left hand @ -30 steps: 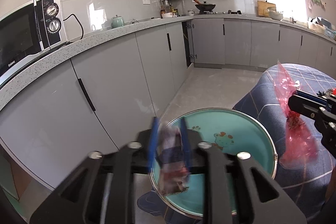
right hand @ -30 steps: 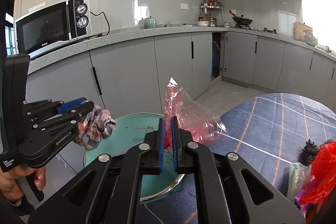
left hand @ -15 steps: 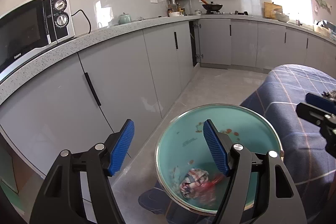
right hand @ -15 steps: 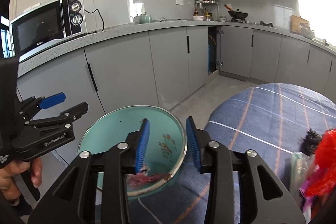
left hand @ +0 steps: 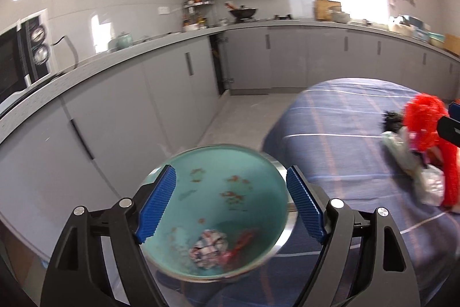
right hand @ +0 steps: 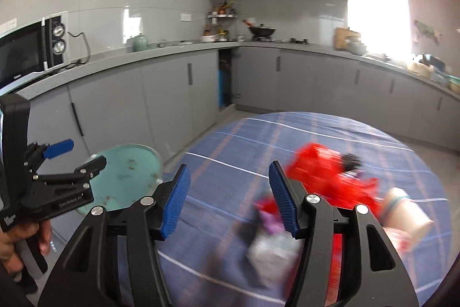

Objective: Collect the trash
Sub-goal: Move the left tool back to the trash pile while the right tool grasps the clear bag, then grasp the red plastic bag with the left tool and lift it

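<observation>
A teal round bin (left hand: 201, 192) with a metal rim stands beside the table; it also shows in the right wrist view (right hand: 126, 174). A crumpled checked wad (left hand: 208, 245) and a red plastic scrap (left hand: 241, 245) lie at its bottom. My left gripper (left hand: 230, 205) is open and empty above the bin. My right gripper (right hand: 230, 202) is open and empty over the blue checked tablecloth (right hand: 230, 146). Just right of it lies a trash pile: red netting (right hand: 325, 171), a silvery wrapper (right hand: 273, 249), a purple scrap (right hand: 268, 219). The pile also shows in the left wrist view (left hand: 425, 120).
Grey kitchen cabinets (left hand: 161, 94) and a worktop run along the left and back. A microwave (right hand: 26, 53) stands on the worktop. A beige roll (right hand: 405, 212) lies on the table at the right. Floor lies between cabinets and table.
Both grippers opened and dropped the checked wad and the pink-red bag into the bin. The right gripper then swung right toward the trash pile on the table.
</observation>
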Tool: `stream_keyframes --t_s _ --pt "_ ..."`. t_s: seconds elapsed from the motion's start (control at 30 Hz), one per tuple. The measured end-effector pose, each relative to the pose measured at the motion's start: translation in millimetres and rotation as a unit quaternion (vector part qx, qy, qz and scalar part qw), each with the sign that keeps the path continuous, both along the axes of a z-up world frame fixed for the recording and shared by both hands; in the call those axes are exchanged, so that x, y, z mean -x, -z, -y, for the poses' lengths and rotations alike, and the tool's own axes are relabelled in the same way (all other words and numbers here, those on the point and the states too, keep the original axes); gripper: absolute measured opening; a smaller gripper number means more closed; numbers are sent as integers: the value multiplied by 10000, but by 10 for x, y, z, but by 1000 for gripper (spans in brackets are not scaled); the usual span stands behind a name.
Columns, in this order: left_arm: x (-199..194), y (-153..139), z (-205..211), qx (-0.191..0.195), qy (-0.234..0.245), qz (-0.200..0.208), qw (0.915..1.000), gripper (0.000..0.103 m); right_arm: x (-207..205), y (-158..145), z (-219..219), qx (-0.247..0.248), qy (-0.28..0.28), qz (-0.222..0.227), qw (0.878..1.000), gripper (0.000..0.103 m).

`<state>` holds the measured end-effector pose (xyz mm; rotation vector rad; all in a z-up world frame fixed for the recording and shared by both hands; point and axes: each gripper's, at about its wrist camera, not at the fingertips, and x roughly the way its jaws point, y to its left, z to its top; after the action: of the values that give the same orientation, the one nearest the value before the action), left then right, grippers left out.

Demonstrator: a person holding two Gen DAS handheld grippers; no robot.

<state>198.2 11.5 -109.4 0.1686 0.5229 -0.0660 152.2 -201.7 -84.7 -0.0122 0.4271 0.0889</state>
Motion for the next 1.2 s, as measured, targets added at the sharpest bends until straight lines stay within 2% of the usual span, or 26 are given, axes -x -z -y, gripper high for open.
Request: stream_keyframes --t_s 0.13,0.27,0.43,0.67,0.7,0.77,0.8,0.83,0.93,1.2 --pt "61 -24 377 14 391 24 9992 79 167 9 319 20 458 28 9989 68" --pt "133 -26 720 48 698 44 9975 80 279 51 652 -81 895 -32 9959 69" --pt "189 18 1075 60 1007 20 9949 81 378 130 847 -192 1069 -145 9940 79" --pt "223 87 1231 85 1127 -74 9936 81 308 361 859 -325 1064 -473 9927 79" --pt "225 98 1226 93 1115 -90 9937 82 308 405 862 -346 1053 -540 9924 78" --pt "188 99 1197 122 1105 -132 9937 82 287 449 853 -347 1020 -642 9921 62" --pt "186 102 1193 135 1106 -149 9937 82 279 469 833 -316 996 -698 9921 50" --pt "189 104 1195 134 1116 -148 9936 82 288 477 838 -339 945 -723 9923 43" --pt "184 72 1198 154 1162 -125 9930 82 348 438 828 -335 880 -664 9933 31" --pt "180 -78 1315 188 1327 19 9910 82 574 94 829 -325 871 -116 9956 29"
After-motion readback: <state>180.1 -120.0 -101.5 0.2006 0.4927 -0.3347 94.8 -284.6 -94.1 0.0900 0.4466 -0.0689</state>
